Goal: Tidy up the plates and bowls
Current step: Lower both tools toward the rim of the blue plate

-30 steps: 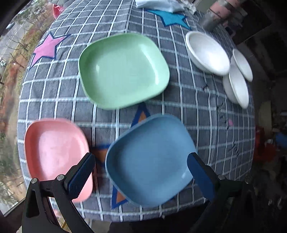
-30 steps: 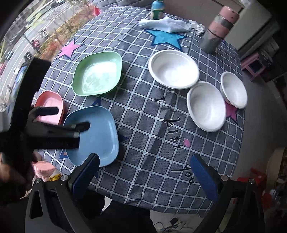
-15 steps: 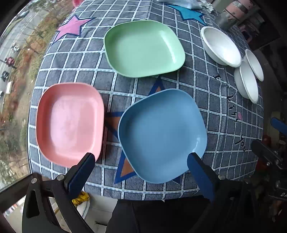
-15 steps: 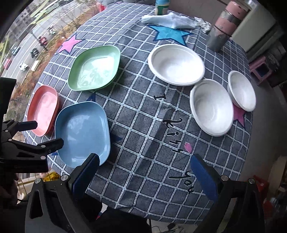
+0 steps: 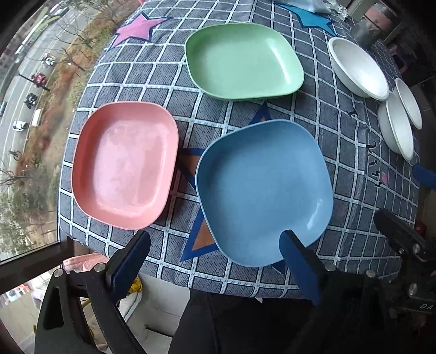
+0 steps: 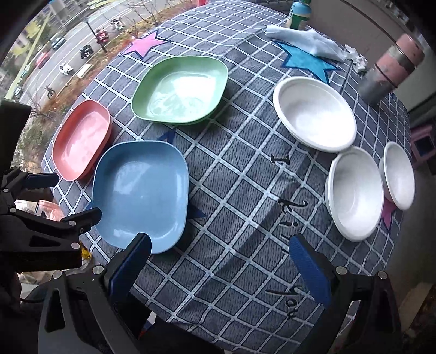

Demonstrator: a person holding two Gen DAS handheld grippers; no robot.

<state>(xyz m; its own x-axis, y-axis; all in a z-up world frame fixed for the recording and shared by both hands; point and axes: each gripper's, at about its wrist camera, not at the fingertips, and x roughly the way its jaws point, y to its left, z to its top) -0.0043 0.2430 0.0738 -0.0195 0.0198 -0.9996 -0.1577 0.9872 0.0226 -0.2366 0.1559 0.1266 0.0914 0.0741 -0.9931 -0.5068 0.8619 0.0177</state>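
Three square plates lie on the checked tablecloth: pink (image 5: 124, 166) at left, blue (image 5: 261, 190) near the front, green (image 5: 242, 60) behind. They also show in the right wrist view: pink (image 6: 80, 139), blue (image 6: 140, 194), green (image 6: 181, 89). Three white bowls stand at right: a large one (image 6: 313, 124), a medium one (image 6: 355, 196), a small one (image 6: 399, 174). My left gripper (image 5: 215, 261) is open and empty above the table's front edge, near the blue plate. My right gripper (image 6: 220, 261) is open and empty above the front of the table.
A pink and grey flask (image 6: 389, 73), a crumpled white cloth (image 6: 305, 45) and a green bottle (image 6: 299, 16) stand at the far side. The table's front edge (image 5: 223, 283) is close below my grippers. A window to the street is at left.
My left gripper has pulled back and up from the plates, so the pink plate now shows whole. My right gripper has drawn slightly closer to the table. Both stay open.
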